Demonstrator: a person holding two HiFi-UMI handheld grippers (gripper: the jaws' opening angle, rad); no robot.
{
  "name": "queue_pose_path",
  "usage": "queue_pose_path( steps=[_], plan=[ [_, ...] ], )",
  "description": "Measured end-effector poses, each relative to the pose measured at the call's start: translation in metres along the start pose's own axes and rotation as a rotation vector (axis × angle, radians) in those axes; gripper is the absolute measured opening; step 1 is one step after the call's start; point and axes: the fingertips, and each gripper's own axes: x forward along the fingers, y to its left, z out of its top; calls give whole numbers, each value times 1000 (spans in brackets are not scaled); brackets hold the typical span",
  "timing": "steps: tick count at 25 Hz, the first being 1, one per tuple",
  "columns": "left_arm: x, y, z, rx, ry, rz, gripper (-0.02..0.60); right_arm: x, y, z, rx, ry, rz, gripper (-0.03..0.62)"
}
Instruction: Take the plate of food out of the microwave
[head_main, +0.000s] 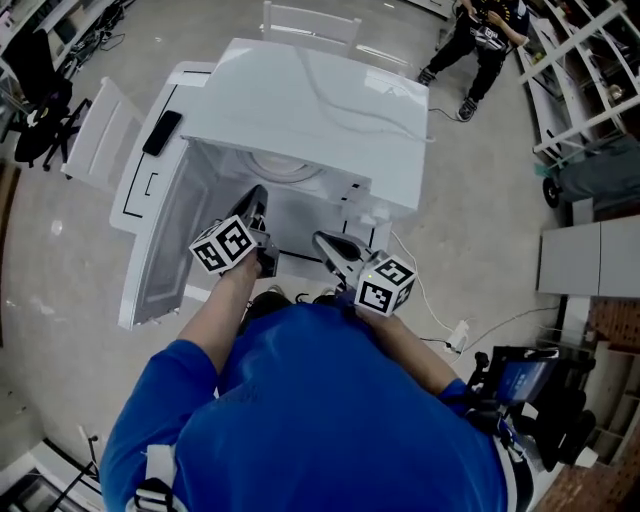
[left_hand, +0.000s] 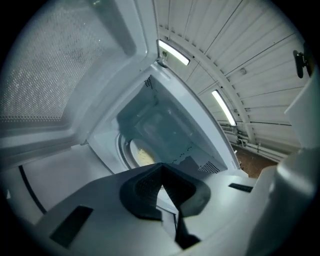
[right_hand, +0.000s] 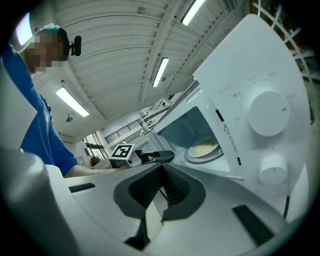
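The white microwave (head_main: 320, 110) stands with its door (head_main: 160, 250) swung open to the left. Inside, on the turntable, lies a pale plate of yellowish food (left_hand: 141, 156), also seen as the plate (right_hand: 204, 148) in the right gripper view. My left gripper (head_main: 258, 198) is shut and empty, its tip at the mouth of the cavity, short of the plate. My right gripper (head_main: 323, 240) is shut too, empty, just in front of the opening near the control panel. The left gripper (right_hand: 155, 157) shows beside it in the right gripper view.
The two control dials (right_hand: 265, 112) are on the microwave's right side. A dark phone-like object (head_main: 162, 132) lies on the white table (head_main: 135, 195) behind the door. A white chair (head_main: 95, 135) stands at the left; a person (head_main: 485, 40) stands far off. A cable (head_main: 440, 325) trails on the floor.
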Motion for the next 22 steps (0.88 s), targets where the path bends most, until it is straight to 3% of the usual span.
queue_pose_path(
  steps=[8, 18, 22],
  plan=[
    [27, 24, -9, -115, 56, 40, 9, 4, -9, -2, 29, -8, -51, -8],
    [44, 31, -10, -149, 122, 87, 11, 0, -10, 3, 51, -17, -76, -8],
    [52, 32, -11, -258, 138, 102, 12, 0, -11, 2, 54, -22, -81, -8]
  ],
)
